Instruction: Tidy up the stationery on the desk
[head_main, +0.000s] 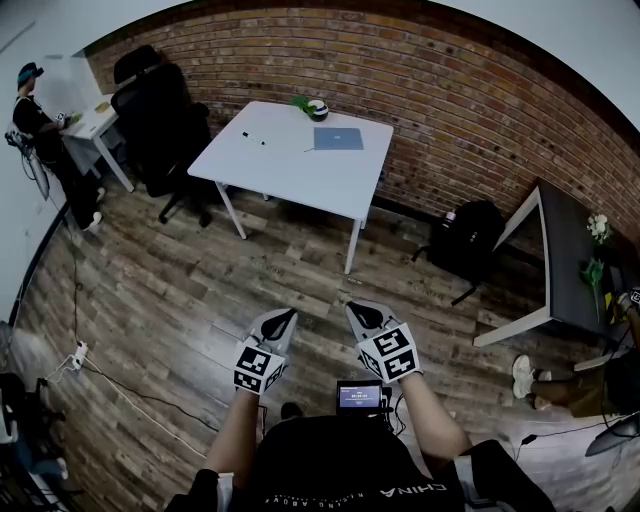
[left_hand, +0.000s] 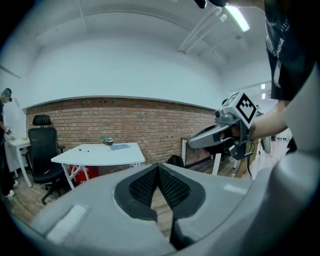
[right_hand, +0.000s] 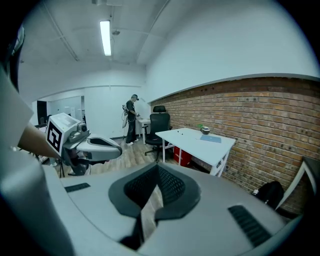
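A white desk (head_main: 290, 165) stands across the room against the brick wall, far from both grippers. On it lie a blue notebook (head_main: 338, 138), a dark pen (head_main: 254, 138) and a small cup with a green thing beside it (head_main: 316, 109). My left gripper (head_main: 289, 315) and right gripper (head_main: 351, 308) hover side by side over the wooden floor, both shut with nothing in them. The left gripper view shows its own closed jaws (left_hand: 158, 168), the desk (left_hand: 100, 154) and the notebook (left_hand: 119, 147). In the right gripper view the closed jaws (right_hand: 157, 168) point towards the desk (right_hand: 200, 143).
A black office chair (head_main: 160, 120) stands left of the desk. A person (head_main: 35, 120) is at a small white table (head_main: 95, 122) at the far left. A black backpack (head_main: 468, 240) and a dark desk (head_main: 570, 260) are at the right. A cable with a power strip (head_main: 75, 355) lies on the floor.
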